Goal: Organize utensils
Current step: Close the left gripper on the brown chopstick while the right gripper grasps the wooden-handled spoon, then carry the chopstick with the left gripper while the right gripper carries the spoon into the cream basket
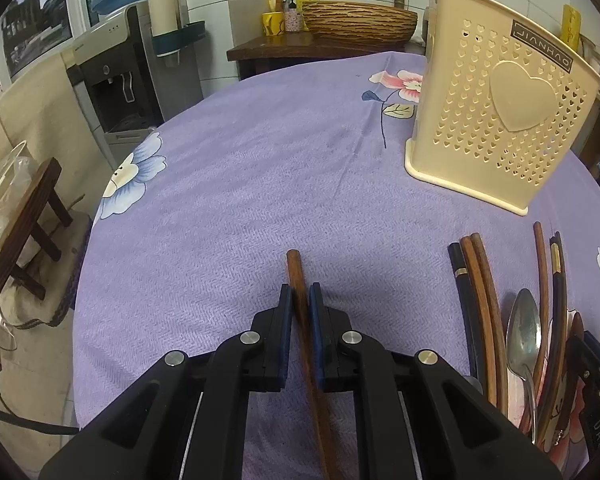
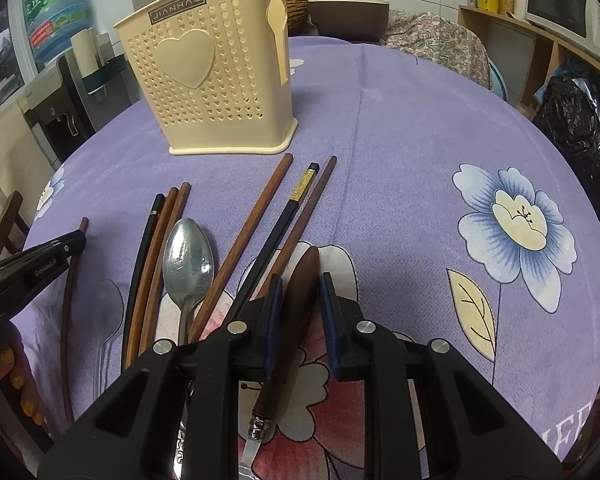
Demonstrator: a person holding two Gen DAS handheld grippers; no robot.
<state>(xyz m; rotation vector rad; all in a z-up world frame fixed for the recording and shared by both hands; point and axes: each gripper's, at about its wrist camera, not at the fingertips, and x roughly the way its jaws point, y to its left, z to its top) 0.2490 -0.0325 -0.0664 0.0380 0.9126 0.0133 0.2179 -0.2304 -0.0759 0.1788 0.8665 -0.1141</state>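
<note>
My left gripper [image 1: 300,294] is shut on a brown wooden chopstick [image 1: 295,270], whose end pokes out past the pads over the purple tablecloth [image 1: 240,184]. From the right wrist view, that left gripper [image 2: 78,240] and its chopstick [image 2: 83,225] sit at the far left. My right gripper [image 2: 301,282] is shut on the dark wooden handle [image 2: 302,276] of a utensil with a metal neck. A cream perforated utensil holder [image 1: 500,100] [image 2: 212,80] stands upright behind. A metal spoon [image 2: 188,256] [image 1: 522,328] and several loose chopsticks [image 2: 260,216] [image 1: 478,280] lie between the grippers.
The round table's cloth edge [image 1: 96,240] drops off on the left, above a wooden stool [image 1: 24,216]. A water dispenser [image 1: 112,80] and a sideboard with a wooden bowl [image 1: 358,20] stand behind. A shelf with a microwave [image 2: 560,0] and a black bag [image 2: 572,120] are on the right.
</note>
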